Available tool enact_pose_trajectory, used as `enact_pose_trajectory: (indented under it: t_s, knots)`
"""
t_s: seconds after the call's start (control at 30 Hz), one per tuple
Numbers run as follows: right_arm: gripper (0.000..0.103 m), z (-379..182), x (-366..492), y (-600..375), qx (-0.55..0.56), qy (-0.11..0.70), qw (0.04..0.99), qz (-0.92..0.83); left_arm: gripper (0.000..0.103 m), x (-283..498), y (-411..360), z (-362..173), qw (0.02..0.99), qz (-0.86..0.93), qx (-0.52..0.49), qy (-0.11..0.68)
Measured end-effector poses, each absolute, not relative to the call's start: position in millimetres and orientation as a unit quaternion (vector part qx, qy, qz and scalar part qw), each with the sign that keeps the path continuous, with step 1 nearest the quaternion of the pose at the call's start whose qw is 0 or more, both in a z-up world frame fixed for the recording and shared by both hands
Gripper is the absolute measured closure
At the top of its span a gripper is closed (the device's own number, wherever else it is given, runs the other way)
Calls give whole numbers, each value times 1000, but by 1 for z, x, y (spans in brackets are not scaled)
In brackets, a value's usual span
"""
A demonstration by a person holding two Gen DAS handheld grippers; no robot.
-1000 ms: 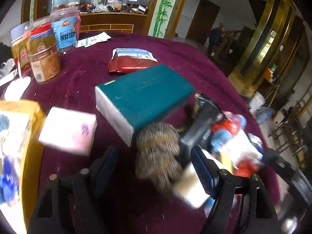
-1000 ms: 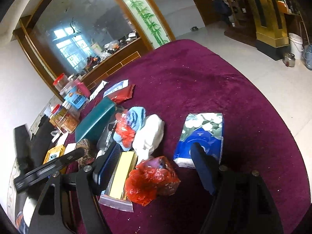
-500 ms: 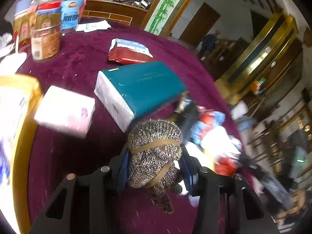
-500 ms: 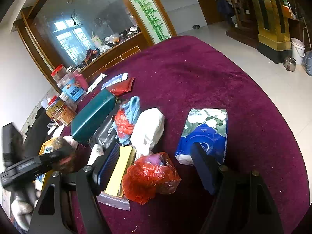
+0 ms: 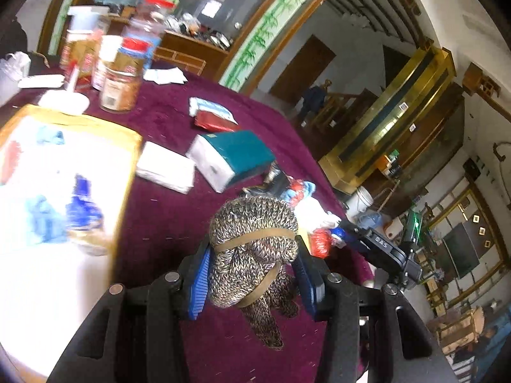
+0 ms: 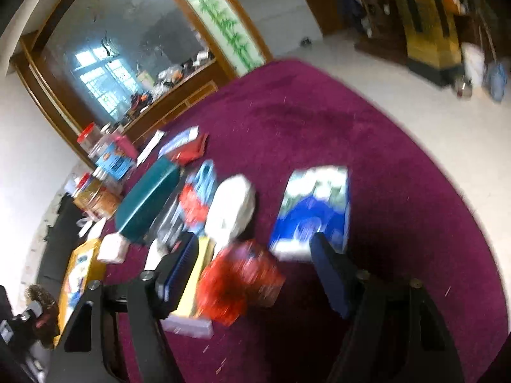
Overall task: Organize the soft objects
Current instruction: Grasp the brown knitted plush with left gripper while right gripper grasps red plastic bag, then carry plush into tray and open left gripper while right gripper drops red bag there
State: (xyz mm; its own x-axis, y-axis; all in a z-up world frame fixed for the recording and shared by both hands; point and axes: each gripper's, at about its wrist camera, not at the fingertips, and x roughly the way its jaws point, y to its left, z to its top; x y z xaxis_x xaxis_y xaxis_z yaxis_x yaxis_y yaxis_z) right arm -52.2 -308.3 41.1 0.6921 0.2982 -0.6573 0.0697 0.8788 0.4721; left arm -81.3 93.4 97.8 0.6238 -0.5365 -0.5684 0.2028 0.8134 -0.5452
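Observation:
My left gripper (image 5: 252,268) is shut on a brown knitted bundle (image 5: 252,242) tied with a tan band, held above the purple tablecloth (image 5: 166,210). The bundle also shows at the far left of the right wrist view (image 6: 41,300). My right gripper (image 6: 255,255) is open and empty over a red plastic bag (image 6: 236,281). Near it lie a white soft bag (image 6: 231,210), a red and blue cloth (image 6: 198,191), a blue tissue pack (image 6: 314,210) and a yellow flat pack (image 6: 194,284).
A teal tissue box (image 5: 236,153), a white napkin pack (image 5: 166,167) and a red snack packet (image 5: 214,118) lie mid-table. Jars (image 5: 119,76) stand at the back left. A yellow-edged bag (image 5: 57,172) lies left. The table edge (image 6: 463,191) curves right.
My left gripper closed on the knitted bundle, lifted it off the cloth and carried it left, away from the pile. My right gripper stayed open, shifting slightly.

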Motion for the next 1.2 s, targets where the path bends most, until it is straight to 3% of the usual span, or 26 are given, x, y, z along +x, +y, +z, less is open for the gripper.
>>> enact_pose_trajectory:
  t_s: [0.07, 0.27, 0.4, 0.83, 0.97, 1.1, 1.2]
  knots:
    - [51, 36, -53, -295, 235, 415, 876, 80, 53, -91, 108, 101, 881, -201, -219, 369]
    - [52, 27, -34, -268, 197, 451, 869, 42, 53, -105, 160, 96, 887, -159, -249, 355]
    - [65, 23, -33, -264, 192, 451, 871, 38, 53, -122, 201, 89, 890, -118, -270, 349]
    - [65, 87, -91, -243, 215, 386, 888, 127, 53, -131, 305, 62, 891, 16, -260, 372]
    - [65, 92, -87, -181, 185, 401, 877, 192, 48, -117, 316, 57, 887, 35, -239, 393]
    - [65, 87, -82, -115, 155, 426, 856, 249, 31, -97, 323, 54, 884, 44, -222, 410]
    - [65, 92, -84, -68, 124, 432, 846, 286, 31, -82, 327, 50, 876, 49, -227, 422]
